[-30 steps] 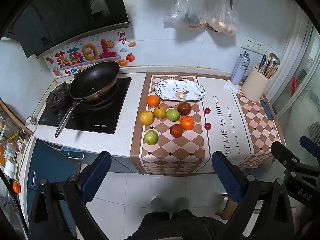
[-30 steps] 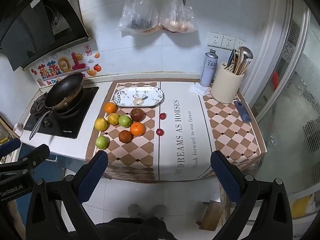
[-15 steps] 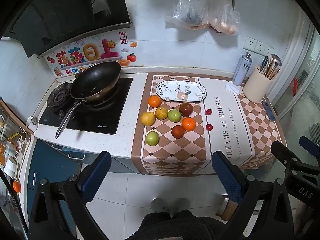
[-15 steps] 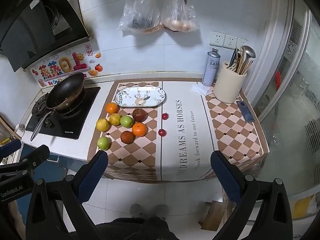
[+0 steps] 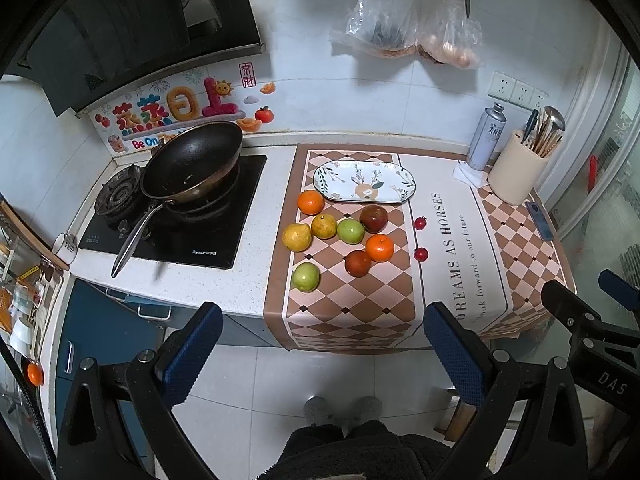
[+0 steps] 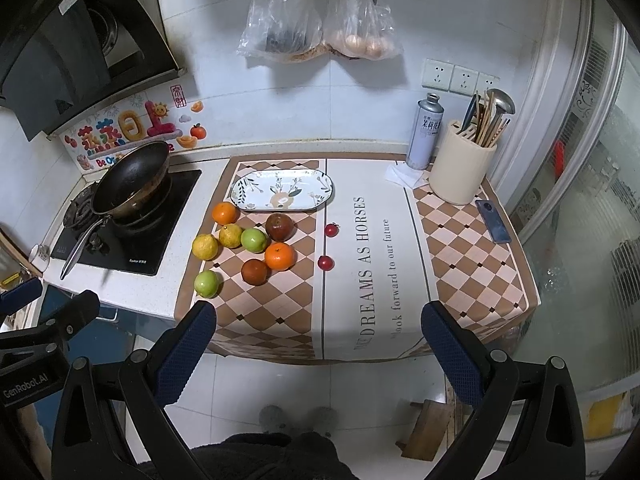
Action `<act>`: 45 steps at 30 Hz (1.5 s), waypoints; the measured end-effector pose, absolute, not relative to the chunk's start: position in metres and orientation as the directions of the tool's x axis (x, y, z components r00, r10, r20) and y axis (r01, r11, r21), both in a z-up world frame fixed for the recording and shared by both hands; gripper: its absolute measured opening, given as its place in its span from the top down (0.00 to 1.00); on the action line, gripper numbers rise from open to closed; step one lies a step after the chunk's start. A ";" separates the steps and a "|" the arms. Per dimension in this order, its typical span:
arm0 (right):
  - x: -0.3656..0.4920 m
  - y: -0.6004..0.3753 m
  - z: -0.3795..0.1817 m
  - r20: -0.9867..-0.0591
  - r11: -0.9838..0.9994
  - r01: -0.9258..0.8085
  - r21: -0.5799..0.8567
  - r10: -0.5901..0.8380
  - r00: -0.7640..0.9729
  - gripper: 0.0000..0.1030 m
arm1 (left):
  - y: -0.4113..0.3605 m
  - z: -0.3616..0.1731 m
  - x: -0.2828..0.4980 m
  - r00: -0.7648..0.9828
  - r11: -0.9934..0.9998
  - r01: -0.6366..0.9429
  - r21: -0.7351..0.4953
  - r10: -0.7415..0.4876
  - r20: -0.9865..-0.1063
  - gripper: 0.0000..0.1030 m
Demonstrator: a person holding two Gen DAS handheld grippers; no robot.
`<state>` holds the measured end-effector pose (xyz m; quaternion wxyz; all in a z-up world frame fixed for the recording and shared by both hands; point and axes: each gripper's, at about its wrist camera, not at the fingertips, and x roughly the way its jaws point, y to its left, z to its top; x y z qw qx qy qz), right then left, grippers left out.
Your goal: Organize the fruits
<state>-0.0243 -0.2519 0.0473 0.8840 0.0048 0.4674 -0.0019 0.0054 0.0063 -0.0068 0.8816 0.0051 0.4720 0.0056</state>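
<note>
Several fruits lie on the checkered mat [image 5: 348, 300]: an orange [image 5: 310, 202], another orange [image 5: 379, 247], a yellow fruit [image 5: 297, 237], a green fruit [image 5: 306, 276], a dark red fruit [image 5: 373, 218], and two small red fruits [image 5: 421, 254]. An empty floral oval plate [image 5: 363, 182] sits behind them; it also shows in the right wrist view [image 6: 282, 190]. My left gripper [image 5: 320, 346] is open and empty, held off the counter's front edge. My right gripper [image 6: 316, 344] is open and empty, also in front of the counter.
A black pan [image 5: 192, 164] rests on the stove [image 5: 176, 216] at left. A spray can [image 6: 425, 132], a utensil holder [image 6: 462, 172] and a phone [image 6: 493, 221] stand at the right. Bags [image 6: 316, 20] hang on the wall. The tiled floor [image 6: 320, 384] is below.
Both grippers have moved slightly closer to the counter; the fruits and plate look a little larger and lower in view. Nothing on the counter has moved.
</note>
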 end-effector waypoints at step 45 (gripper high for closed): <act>-0.018 -0.249 0.047 -0.829 1.000 0.009 0.016 0.008 0.559 0.00 | 0.016 -0.002 0.009 0.561 1.000 -0.004 0.019 0.019 -0.828 0.00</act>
